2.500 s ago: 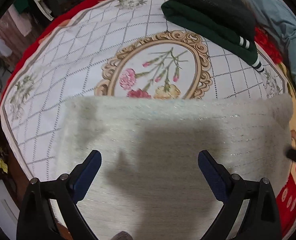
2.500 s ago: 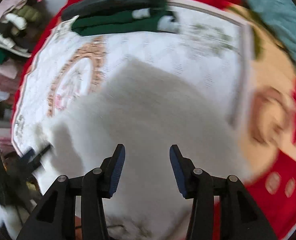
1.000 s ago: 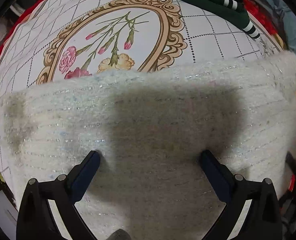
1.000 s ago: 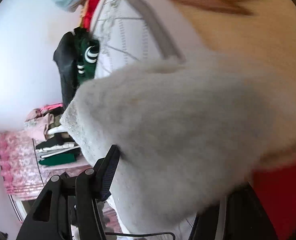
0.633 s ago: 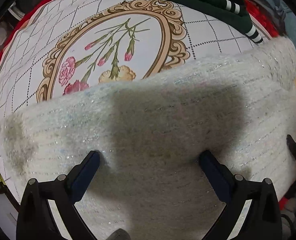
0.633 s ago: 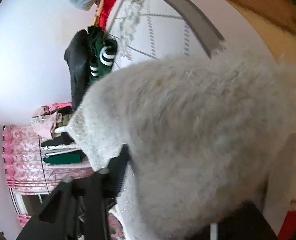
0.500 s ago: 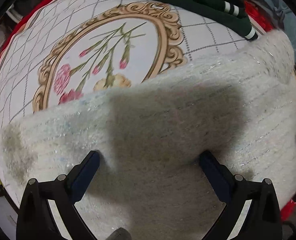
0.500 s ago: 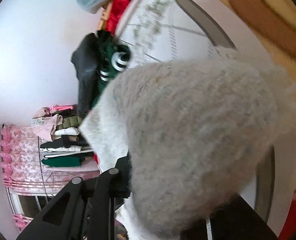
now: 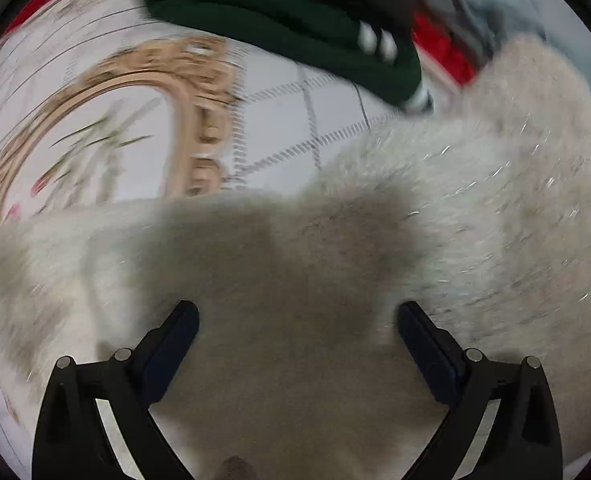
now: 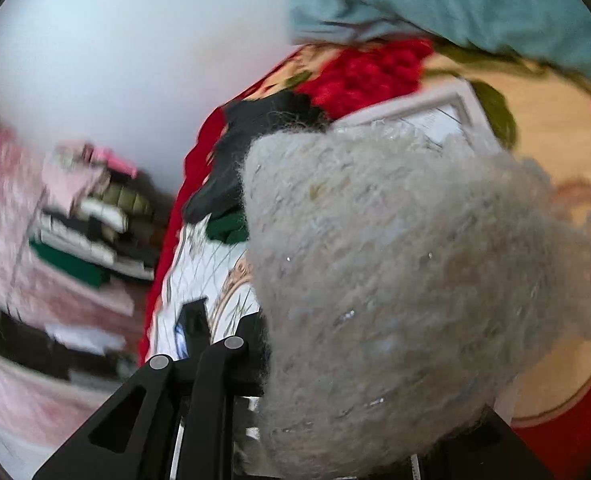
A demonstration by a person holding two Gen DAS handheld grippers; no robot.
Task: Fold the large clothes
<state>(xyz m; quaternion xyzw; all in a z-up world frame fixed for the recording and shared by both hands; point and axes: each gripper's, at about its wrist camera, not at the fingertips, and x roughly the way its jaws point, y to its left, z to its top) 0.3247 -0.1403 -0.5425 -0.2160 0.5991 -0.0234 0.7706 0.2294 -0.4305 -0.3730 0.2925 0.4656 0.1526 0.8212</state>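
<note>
- One second ago the right gripper [image 10: 335, 364] was low beside the edge of the fuzzy grey-white sweater [image 9: 435, 248]; now it is raised, and a bunch of that sweater fills the right wrist view in front of it.
- The jaws of the right gripper have just been closing with the sweater between them, and now they stand narrow, clamped on this lifted fold.
- In the left wrist view the right side of the sweater is pulled up toward the folded dark green garment [image 9: 279, 28]; a second ago this edge lay flat and straight.
- The left gripper [image 9: 297, 316] stands wide over the sweater with nothing between its fingers, the same as before.
- The rest of the sweater lies spread on the white quilted cover [image 9: 287, 92] with the gold oval frame [image 9: 183, 112] of flowers.
- A shelf [image 10: 87, 236] by the wall holds stacks of folded clothes; blur hides the details.
- A light blue cloth [image 10: 455, 4] lies at the far end of the red blanket [image 10: 367, 72].
</note>
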